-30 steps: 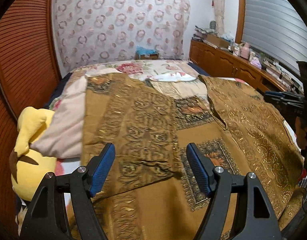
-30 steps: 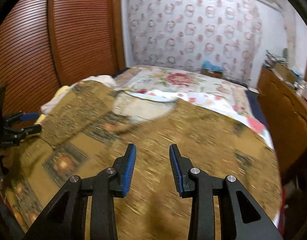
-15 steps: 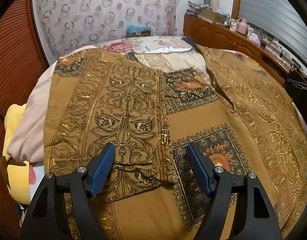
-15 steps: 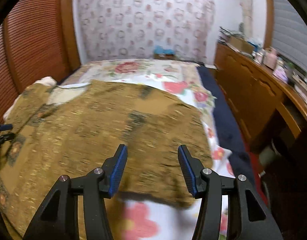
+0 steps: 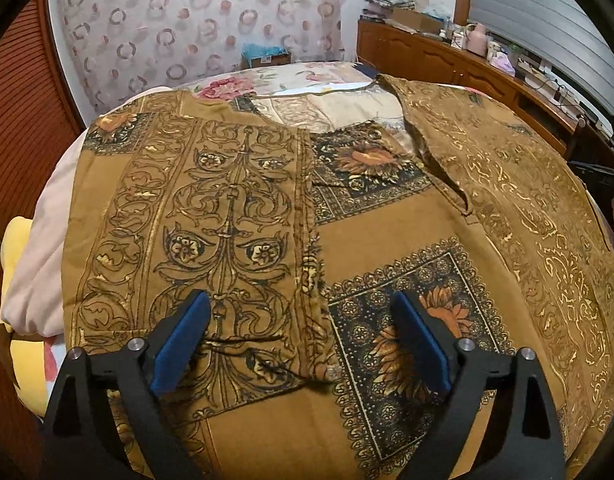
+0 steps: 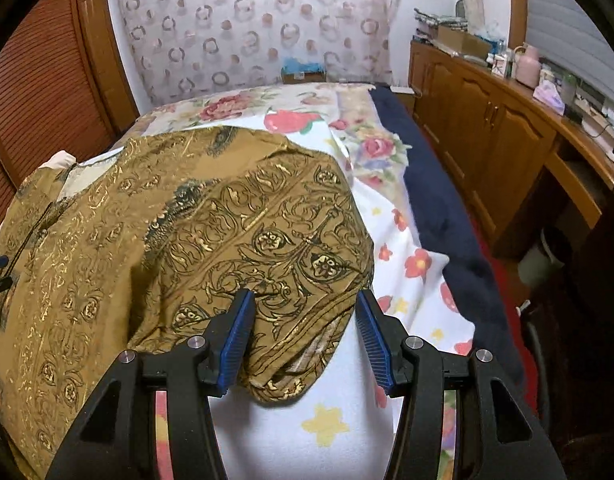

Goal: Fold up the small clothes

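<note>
A brown garment with black and gold scroll print [image 5: 235, 216] lies spread on the bed, its left sleeve folded inward over the body. My left gripper [image 5: 303, 340] is open, hovering just above the folded sleeve's lower edge. In the right wrist view the garment's right sleeve [image 6: 243, 240] lies bunched at the bed's right side. My right gripper [image 6: 303, 332] is open, its blue pads on either side of the sleeve's rumpled end, not closed on it.
A floral white sheet [image 6: 391, 280] and a navy blanket [image 6: 439, 208] cover the bed's right side. A wooden cabinet [image 6: 491, 128] with clutter runs along the right wall. A yellow plush toy [image 5: 19, 320] and pink cloth [image 5: 39, 248] lie at the left edge.
Both grippers have dropped closer to the garment. The right gripper swung right to the sleeve end and opened wider. The left gripper stayed open above the folded sleeve.
</note>
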The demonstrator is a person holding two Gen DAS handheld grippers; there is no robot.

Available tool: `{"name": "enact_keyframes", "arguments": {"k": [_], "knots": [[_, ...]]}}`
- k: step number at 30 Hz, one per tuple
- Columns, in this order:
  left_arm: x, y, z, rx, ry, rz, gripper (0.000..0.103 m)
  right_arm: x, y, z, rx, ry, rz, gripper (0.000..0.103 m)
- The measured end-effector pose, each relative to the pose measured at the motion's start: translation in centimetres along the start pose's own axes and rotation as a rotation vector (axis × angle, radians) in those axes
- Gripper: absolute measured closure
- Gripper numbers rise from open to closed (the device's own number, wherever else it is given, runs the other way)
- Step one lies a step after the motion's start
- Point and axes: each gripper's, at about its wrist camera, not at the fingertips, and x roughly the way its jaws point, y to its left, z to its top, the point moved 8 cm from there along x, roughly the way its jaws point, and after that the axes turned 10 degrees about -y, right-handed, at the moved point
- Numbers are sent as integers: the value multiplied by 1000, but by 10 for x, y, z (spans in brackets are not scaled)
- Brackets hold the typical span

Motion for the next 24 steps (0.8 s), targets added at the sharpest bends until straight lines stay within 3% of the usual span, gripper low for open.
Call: {"name": "enact_keyframes", "arguments": {"k": [7,14,20,22,23,24], "knots": [[0,0,0,0,0,0,9,8,-38,7,38,14,29,49],[1,0,0,0,0,0,9,8,-45,3,75,20,58,49],[1,-1,0,0,0,0,9,7,-40,4,-2,9,16,69],[1,-1,0,0,0,0,9,5,-38,5,-55,2,-19,80],[1,-1,0,0,0,0,9,5,-37,5,-64,1,-20,91],[1,0,0,0,0,0,9,3,-36,5,-73,-4,-26,92]]}}
